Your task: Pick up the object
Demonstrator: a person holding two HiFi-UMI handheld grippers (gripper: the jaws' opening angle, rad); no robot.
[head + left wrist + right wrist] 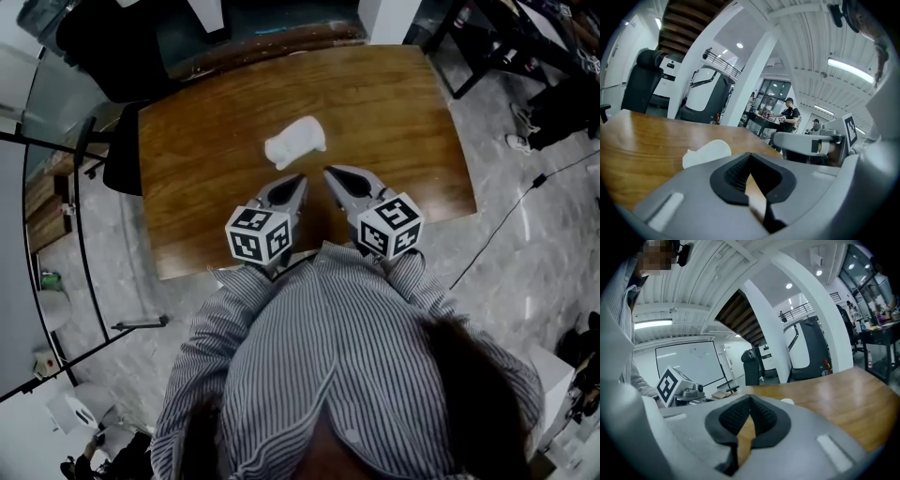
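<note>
A white, lumpy object (295, 142) lies on the wooden table (394, 112), a little past its middle. My left gripper (299, 177) hovers just short of the object with its jaws shut and nothing between them. My right gripper (327, 171) is beside it to the right, tips also together and empty. In the left gripper view the white object (707, 152) sits ahead and to the left of the closed left gripper (750, 156), and the right gripper's body (811, 143) shows at the right. The right gripper view shows the shut right gripper (750, 397) and only a sliver of the object (787, 401).
A black chair (120, 161) stands at the table's left edge, and dark furniture (262, 28) lines the far side. A cable (511, 220) runs over the marble floor to the right. A person (790, 115) stands at a distant desk.
</note>
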